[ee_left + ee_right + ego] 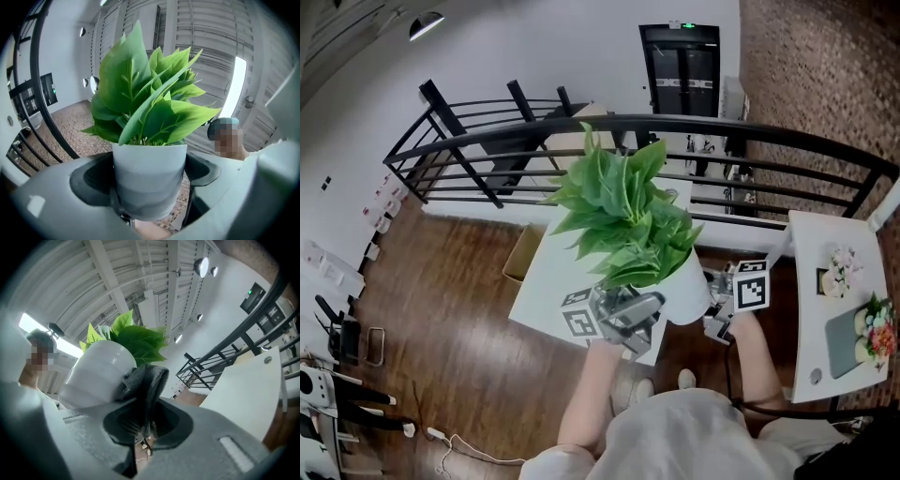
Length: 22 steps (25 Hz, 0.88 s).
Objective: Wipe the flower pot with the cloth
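Observation:
The white flower pot (686, 284) with a leafy green plant (623, 211) is lifted off the table and tilted. My left gripper (649, 307) is shut on it; in the left gripper view the pot (149, 180) fills the gap between the jaws of the left gripper (149, 192), with the leaves (150, 98) above. My right gripper (712, 305) is at the pot's right side. In the right gripper view the right gripper (143, 420) is shut on a dark grey cloth (144, 383), whose bunched end lies against the pot (96, 369) wall.
A white table (546, 291) lies below the pot. A second white table (811, 281) at the right carries flowers (877, 328) and a grey tablet (844, 342). A black railing (722, 127) runs behind. A cardboard box (523, 251) stands on the wooden floor.

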Tool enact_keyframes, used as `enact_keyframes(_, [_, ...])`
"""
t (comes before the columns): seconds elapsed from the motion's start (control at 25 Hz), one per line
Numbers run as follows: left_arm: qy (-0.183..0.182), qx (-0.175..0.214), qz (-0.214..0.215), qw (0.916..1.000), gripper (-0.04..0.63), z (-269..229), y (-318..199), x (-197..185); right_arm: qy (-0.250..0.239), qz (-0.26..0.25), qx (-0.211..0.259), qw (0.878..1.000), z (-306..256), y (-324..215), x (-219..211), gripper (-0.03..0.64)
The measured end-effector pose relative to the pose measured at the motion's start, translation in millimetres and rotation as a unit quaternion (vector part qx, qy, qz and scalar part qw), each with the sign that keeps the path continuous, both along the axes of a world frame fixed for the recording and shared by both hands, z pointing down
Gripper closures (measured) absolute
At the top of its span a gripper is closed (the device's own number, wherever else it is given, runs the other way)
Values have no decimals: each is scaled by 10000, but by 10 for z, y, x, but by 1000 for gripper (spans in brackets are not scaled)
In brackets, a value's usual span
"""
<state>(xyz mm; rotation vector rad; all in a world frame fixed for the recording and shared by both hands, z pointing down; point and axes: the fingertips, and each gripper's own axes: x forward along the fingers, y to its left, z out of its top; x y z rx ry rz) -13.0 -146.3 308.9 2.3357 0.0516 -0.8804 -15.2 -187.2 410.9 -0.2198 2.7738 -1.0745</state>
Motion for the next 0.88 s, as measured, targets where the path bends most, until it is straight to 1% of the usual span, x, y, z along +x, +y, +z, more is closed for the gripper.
enact_keyframes(0.12, [122,-129,-151,9997,92,-24,-74,-70,-236,33,48,9997,-19,8,-20,601])
enact_keyframes(0.24, [227,-306,-376,9986,92,-16,-180,-129,-322,117,113,9993,8,9,-31,601])
enact_keyframes(0.32, [191,-377,-579,9974,92,21,-265,-122,-365,202,161,9990,35,-1,-7,601])
enact_keyframes(0.44, [-32,-359,-920,9951,94,39,-367,-148,-665,319,134,9972,-27,-23,-12,601])
enact_keyframes(0.52, [-239,-295,-1099,9932,97,42,-405,-176,-1000,256,50,9946,-106,-11,-42,601])
enact_keyframes(0.6, [-421,-217,-1222,9914,98,49,-425,-186,-1213,162,-29,9925,-149,14,-75,601])
enact_keyframes(0.76, [-792,-151,-1413,9867,100,106,-463,-191,-1189,63,-47,9929,-171,115,-160,601])
enact_keyframes(0.88, [-1086,-186,-1596,9810,100,190,-547,-192,-1018,73,126,9947,-226,230,-189,601])
